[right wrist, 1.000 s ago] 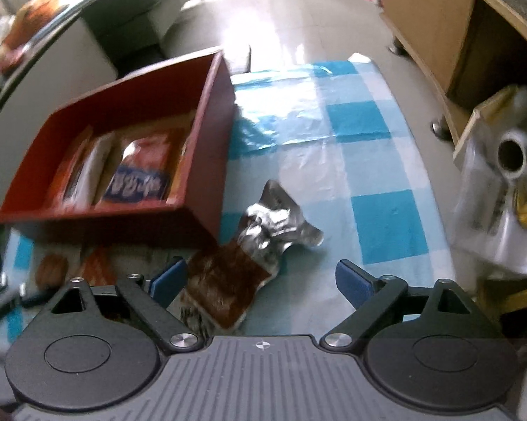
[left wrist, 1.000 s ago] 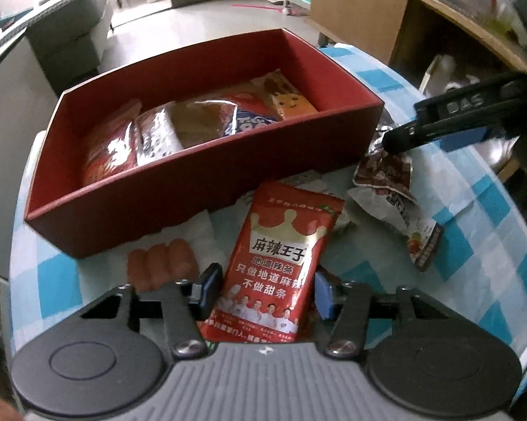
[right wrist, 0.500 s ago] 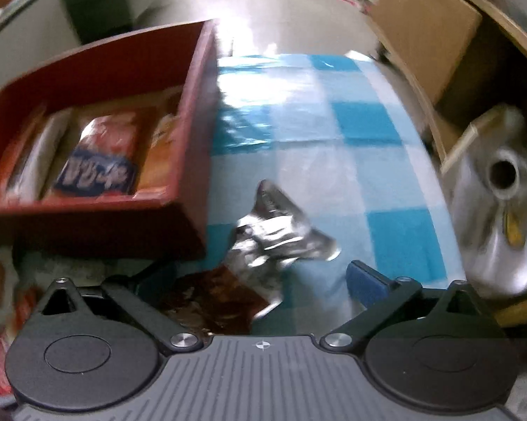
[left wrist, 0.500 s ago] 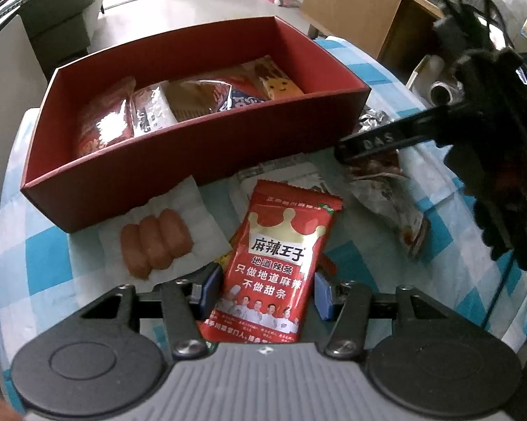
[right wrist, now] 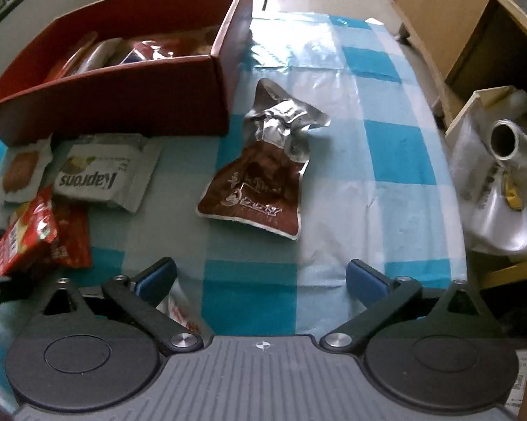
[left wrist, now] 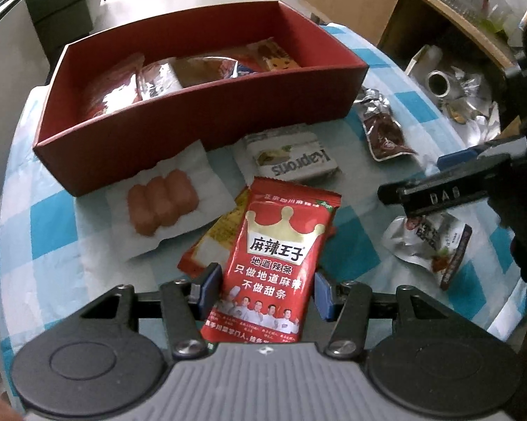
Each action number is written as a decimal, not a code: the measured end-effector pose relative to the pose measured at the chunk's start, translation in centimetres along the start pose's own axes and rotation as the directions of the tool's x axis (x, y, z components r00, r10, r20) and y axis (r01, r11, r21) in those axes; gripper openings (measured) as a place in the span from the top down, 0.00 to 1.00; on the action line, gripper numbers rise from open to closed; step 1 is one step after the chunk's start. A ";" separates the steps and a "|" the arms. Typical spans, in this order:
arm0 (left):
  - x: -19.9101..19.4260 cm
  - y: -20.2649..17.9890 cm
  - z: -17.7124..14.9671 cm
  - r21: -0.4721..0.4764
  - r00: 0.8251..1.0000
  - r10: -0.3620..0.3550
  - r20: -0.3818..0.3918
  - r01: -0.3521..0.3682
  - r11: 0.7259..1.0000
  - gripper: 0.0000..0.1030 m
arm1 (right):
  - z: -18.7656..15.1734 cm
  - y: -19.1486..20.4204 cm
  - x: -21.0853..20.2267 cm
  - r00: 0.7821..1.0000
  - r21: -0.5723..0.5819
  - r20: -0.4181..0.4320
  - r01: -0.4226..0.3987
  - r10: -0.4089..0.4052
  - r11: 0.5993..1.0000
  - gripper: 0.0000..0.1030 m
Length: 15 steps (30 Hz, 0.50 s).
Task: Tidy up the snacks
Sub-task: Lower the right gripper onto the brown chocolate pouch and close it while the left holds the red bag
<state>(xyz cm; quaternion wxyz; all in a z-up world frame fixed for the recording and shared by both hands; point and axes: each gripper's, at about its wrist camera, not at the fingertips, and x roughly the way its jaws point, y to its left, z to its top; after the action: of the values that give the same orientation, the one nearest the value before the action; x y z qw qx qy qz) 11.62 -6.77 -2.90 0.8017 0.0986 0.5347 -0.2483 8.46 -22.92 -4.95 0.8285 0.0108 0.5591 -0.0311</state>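
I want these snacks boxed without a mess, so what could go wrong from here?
1. The left claw grips only the bottom edge of the red packet; it could slip or swing against the red box wall on the way in.
2. The orange packet lies partly under the red one and may get dragged.
3. The right claw is open above a white pouch; closing off-centre could crush its crumpled end.
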 end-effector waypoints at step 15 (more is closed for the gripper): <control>0.6 0.1 0.2 0.003 1.000 0.013 -0.004 -0.013 1.000 0.49 | 1.3 -1.7 -1.5 0.990 0.135 0.142 -0.038 0.018 0.990 0.14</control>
<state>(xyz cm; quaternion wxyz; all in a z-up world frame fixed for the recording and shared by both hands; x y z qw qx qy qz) 12.00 -6.98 -3.35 0.8020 0.1036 0.5355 -0.2435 9.04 -24.62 -3.04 0.8633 0.0736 0.4958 -0.0586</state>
